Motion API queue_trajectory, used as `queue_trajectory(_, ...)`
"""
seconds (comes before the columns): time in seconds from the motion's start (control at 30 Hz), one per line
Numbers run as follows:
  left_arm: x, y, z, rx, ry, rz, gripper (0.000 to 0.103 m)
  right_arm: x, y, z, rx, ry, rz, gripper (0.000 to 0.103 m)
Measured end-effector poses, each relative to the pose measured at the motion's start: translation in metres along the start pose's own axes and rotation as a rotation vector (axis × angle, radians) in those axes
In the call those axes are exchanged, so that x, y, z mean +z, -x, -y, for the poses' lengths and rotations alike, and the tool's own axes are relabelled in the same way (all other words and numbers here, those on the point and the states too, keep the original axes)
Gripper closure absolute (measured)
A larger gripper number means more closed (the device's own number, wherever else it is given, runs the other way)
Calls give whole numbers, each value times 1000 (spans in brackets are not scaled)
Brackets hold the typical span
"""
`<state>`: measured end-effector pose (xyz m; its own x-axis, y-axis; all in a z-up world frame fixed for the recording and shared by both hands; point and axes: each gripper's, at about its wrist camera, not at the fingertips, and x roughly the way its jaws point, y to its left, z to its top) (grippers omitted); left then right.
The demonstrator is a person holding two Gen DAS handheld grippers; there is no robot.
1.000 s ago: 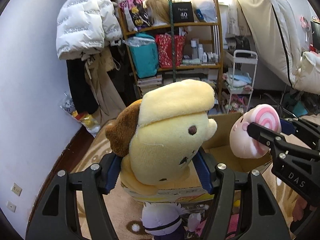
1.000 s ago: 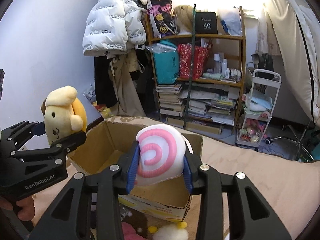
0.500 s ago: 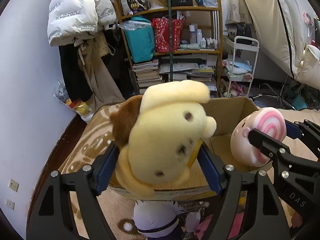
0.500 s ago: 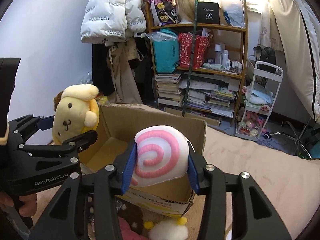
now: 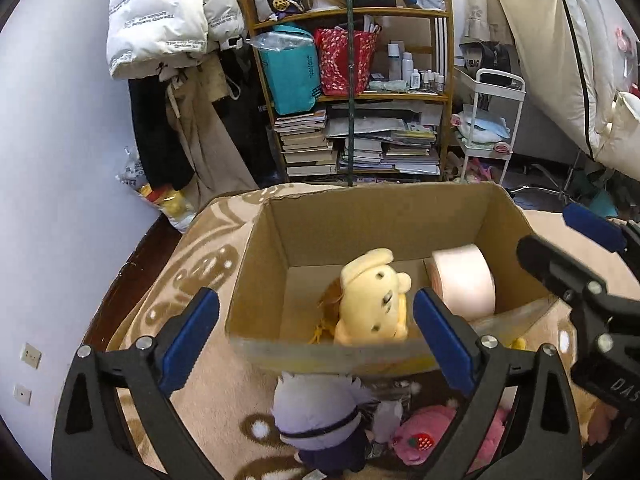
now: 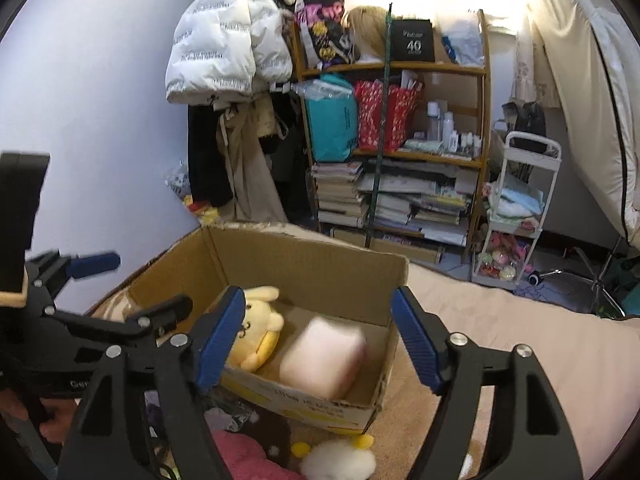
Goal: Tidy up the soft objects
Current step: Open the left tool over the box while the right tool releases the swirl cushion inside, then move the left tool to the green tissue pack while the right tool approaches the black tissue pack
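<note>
An open cardboard box [image 5: 256, 264] [image 6: 312, 264] stands on the patterned blanket. Inside it lie a yellow dog plush [image 5: 374, 300] [image 6: 256, 336] on the left and a pink roll plush [image 5: 464, 284] [image 6: 324, 360] on the right. My left gripper [image 5: 316, 340] is open and empty above the box's near edge. My right gripper [image 6: 318, 340] is open and empty above the box; it also shows at the right of the left wrist view [image 5: 572, 264]. A lavender-haired doll [image 5: 320, 416] and a pink strawberry plush [image 5: 424, 436] lie on the blanket in front of the box.
A white and yellow plush [image 6: 340, 460] and a pink plush [image 6: 244, 456] lie by the box's front. Behind stand a cluttered wooden shelf [image 5: 356, 92], hanging coats [image 5: 172, 12], a white trolley [image 6: 520, 208] and a wall [image 5: 52, 160] at left.
Both grippers opened and let go of their plushes. The yellow dog and the pink roll dropped into the box, and both grippers stand higher above it.
</note>
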<state>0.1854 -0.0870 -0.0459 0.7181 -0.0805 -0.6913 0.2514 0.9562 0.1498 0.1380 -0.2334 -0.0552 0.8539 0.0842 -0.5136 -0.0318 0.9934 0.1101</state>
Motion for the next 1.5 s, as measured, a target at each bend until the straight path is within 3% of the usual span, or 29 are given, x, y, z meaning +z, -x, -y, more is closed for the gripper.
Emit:
queue_trajectory(0.43, -16, 39, -4, 36, 10, 5, 1, -4, 39, 0, -50, -15, 26, 0)
queue_trajectory(0.63, -34, 62, 0, 47, -5, 4, 1, -11, 58, 8, -54, -42, 13, 0)
queue_trajectory(0.83, -54, 74, 8, 24, -22, -61, 1, -24, 72, 9, -98, -31, -35, 0)
queue_trajectory(1.17, -83, 78, 21, -37, -24, -183, 1, -53, 87, 11, -94, -39, -152, 0)
queue_trajectory(1.5, -99, 71, 25, -46, -38, -254, 1, -72, 91, 10, -97, -52, -227, 0)
